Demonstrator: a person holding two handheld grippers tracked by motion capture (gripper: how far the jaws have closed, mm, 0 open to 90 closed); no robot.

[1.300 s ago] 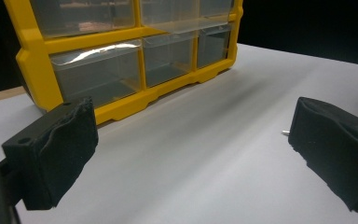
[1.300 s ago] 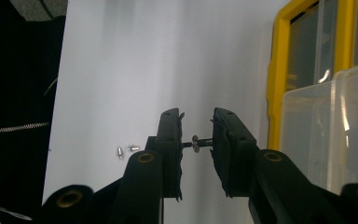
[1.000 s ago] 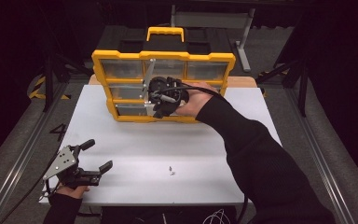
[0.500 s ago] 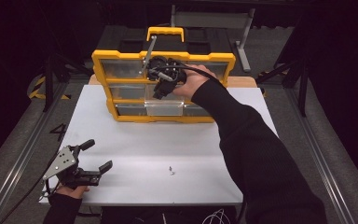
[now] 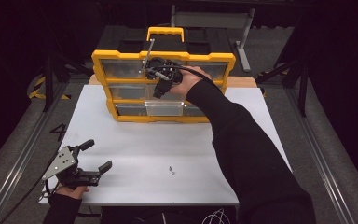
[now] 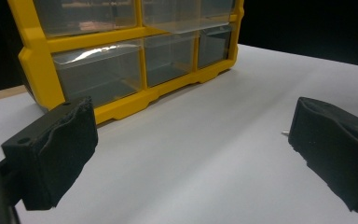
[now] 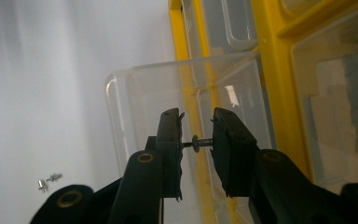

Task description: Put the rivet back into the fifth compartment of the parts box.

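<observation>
A yellow organizer (image 5: 163,57) with clear drawers stands at the back of the white table (image 5: 135,140). One clear drawer (image 5: 164,108) in its bottom row is pulled out. My right gripper (image 5: 161,92) hangs above that drawer, pointing down. In the right gripper view it (image 7: 197,135) is shut on a small metal screw (image 7: 198,142), held crosswise between the jaws over the open drawer (image 7: 135,93). My left gripper (image 5: 98,154) rests at the table's front left, open, with nothing between its jaws (image 6: 193,121).
Two small metal fasteners (image 5: 171,170) lie loose on the table near the front middle, also seen in the right gripper view as tiny parts (image 7: 46,182). The organizer's yellow frame (image 6: 35,60) is far ahead of the left gripper. Dark floor and rails surround the table.
My right gripper has lifted up and back from the organizer's lower rows to its upper front, still over the pulled-out drawer. The left gripper has stayed still.
</observation>
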